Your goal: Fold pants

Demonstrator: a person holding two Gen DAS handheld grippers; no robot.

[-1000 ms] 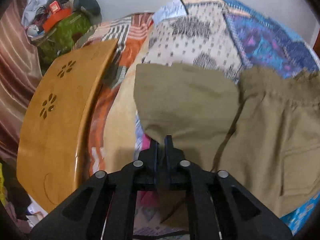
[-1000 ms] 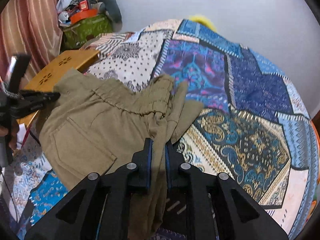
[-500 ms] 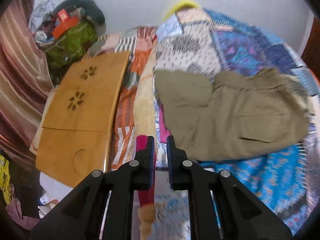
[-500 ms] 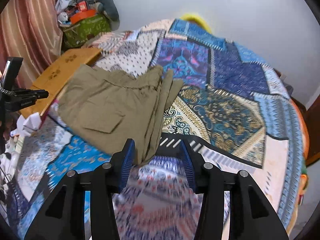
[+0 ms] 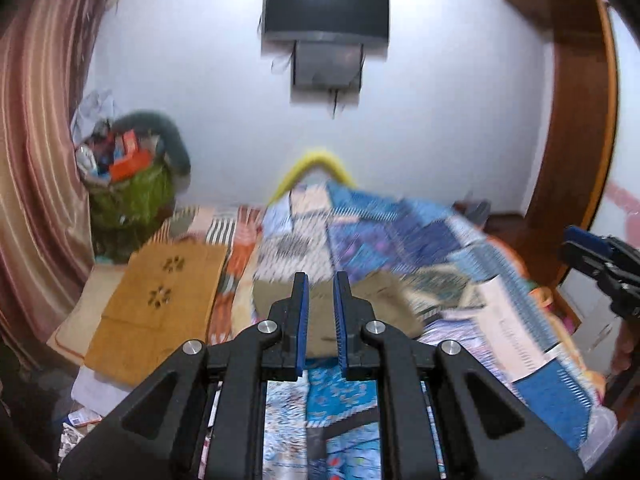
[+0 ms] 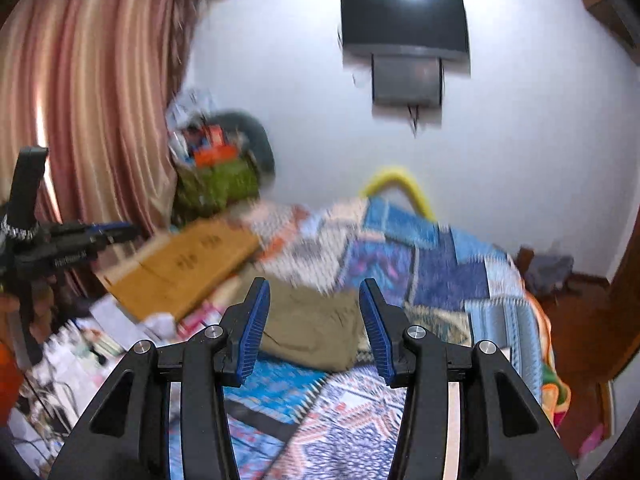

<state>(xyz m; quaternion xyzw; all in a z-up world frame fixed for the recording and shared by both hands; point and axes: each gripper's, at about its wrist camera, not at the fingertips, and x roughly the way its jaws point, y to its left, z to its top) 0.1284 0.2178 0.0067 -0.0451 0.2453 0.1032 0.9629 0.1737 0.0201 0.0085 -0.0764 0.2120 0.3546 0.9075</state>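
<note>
The olive-green pants lie folded in a compact pile on the patchwork bedspread; they also show in the left wrist view, partly behind the fingers. My left gripper is open by a narrow gap, empty, raised well back from the pants. My right gripper is open wide, empty, also raised and back from them. Each gripper shows in the other's view: the right one, the left one. Both views are motion-blurred.
A wooden lap table lies left of the bed beside striped curtains. A green bag of clutter stands in the corner. A dark screen hangs on the white wall. A wooden door frame is at the right.
Both grippers let go of the pants, opened and pulled up and back from the bed. The pants now lie folded and farther away. The views tilted up toward the wall.
</note>
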